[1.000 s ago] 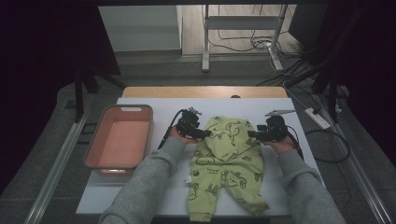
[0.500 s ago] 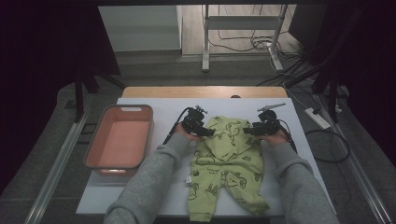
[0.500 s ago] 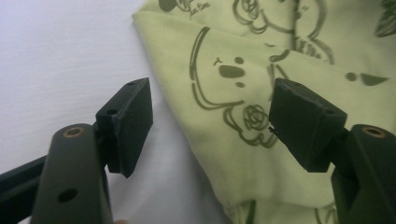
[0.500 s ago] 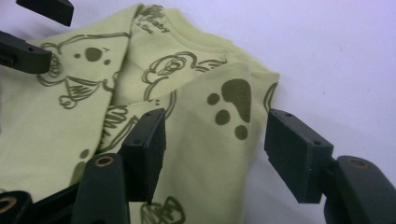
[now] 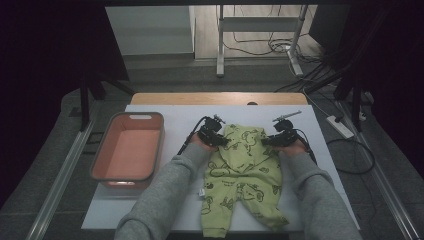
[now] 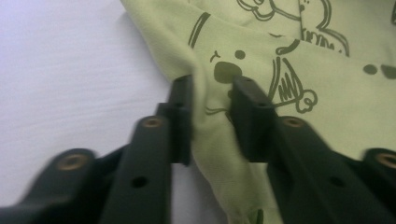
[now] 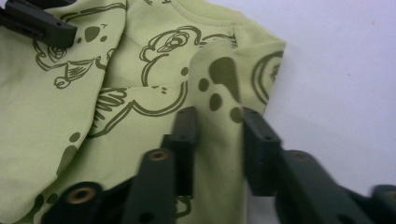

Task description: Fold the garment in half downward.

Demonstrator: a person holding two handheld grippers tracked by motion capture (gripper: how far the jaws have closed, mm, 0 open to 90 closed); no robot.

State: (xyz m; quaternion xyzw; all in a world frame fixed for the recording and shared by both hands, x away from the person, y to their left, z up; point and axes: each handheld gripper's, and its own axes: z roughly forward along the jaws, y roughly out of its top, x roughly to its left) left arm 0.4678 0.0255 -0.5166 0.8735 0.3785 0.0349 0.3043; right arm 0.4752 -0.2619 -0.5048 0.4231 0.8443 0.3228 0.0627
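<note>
A light green baby romper with dark cartoon prints lies flat on the white table cover, legs toward me. My left gripper is at its left shoulder and my right gripper at its right shoulder. In the left gripper view the jaws have just been closing and pinch a raised fold of the romper. The right gripper has likewise just been closing, with a fold of the romper pressed between its pads. The left gripper's jaw shows at the right gripper view's top left.
A salmon-coloured plastic tub stands on the left of the table. The white cover ends at a wooden strip at the back. Cables and a power strip lie on the floor to the right.
Both hands came in and down onto the romper's shoulders, the right one shifting left. Both pairs of jaws closed on the fabric.
</note>
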